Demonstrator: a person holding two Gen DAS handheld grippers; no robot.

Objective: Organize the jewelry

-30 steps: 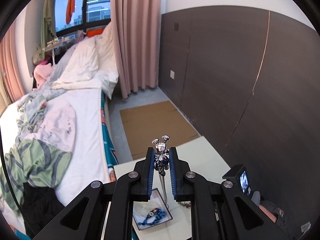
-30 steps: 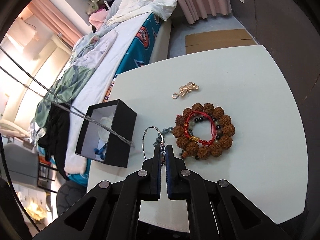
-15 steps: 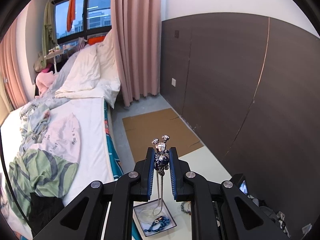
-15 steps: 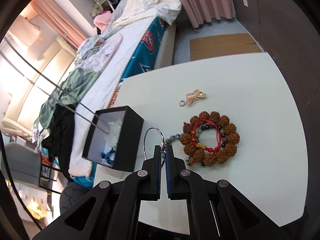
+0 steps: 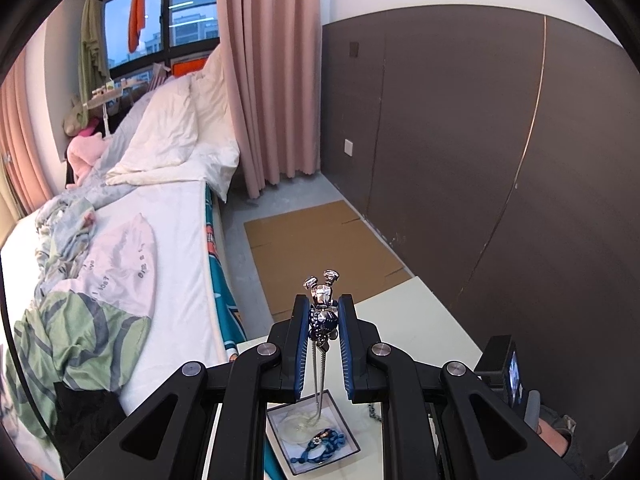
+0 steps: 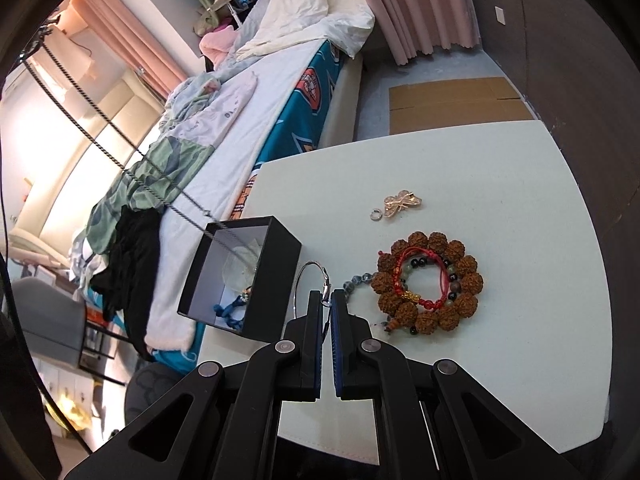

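Both grippers clamped — left gripper [image 5: 324, 322] on pendant [image 5: 322, 312] above box [image 6: 240, 276] at table [image 6: 500, 184] edge; right gripper [image 6: 327, 305] pinching ring [image 6: 310, 280] — far tabletop bare

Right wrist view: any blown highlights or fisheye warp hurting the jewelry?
Right wrist view: upper left by the curtains is overexposed, the table edge bows from fisheye, yet the brown bead bracelet and gold charm stay sharp and evenly lit. Left wrist view: dimmer and cooler, wall panel lines curve, the pendant is crisp, dark vignette in the corners.
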